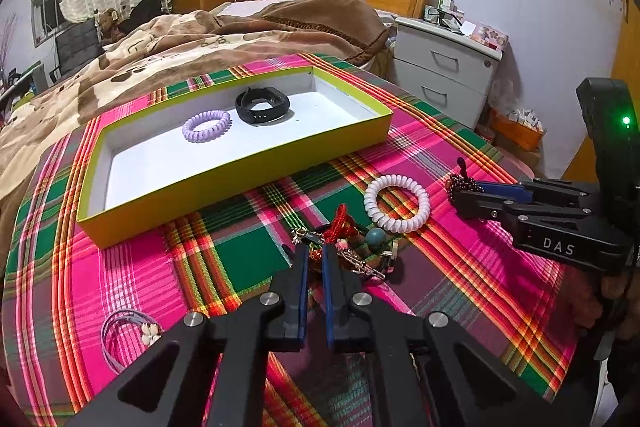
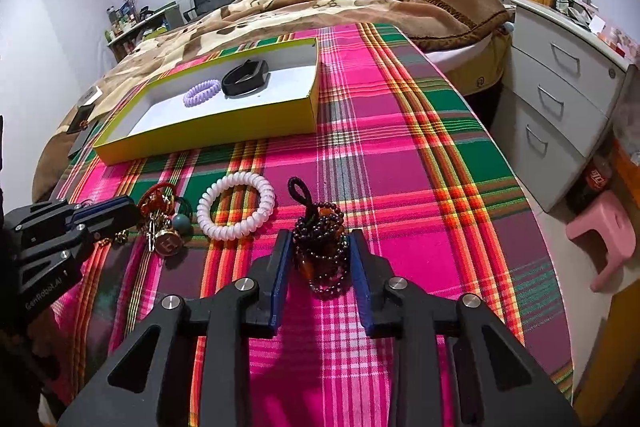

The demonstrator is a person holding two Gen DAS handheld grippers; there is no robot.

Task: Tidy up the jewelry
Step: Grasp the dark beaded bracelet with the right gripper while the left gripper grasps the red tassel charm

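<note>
Where the left wrist view looks down its own fingers, the left gripper (image 1: 315,251) has its jaws drawn nearly together on the red cord charm cluster (image 1: 342,227), pinching the tangle of cord and metal charms at the tips. Just right of the tips lies the white coil bracelet (image 1: 397,203); further right, the right gripper (image 1: 460,193) sits at the dark bead bracelet (image 1: 464,183). Ahead of the jaws stands the yellow-green tray (image 1: 240,171), holding a purple coil bracelet (image 1: 206,125) and a black band (image 1: 262,105) (side by side, not touching). Near left of the jaws: thin lilac bangles (image 1: 120,339).

Right wrist view: jaws partly spread, straddling the dark bead bracelet; pads close to the beads, contact not resolvable. Left of them, the white coil, then the charm cluster at the left gripper. Everything rests on the plaid surface (image 2: 400,155).
</note>
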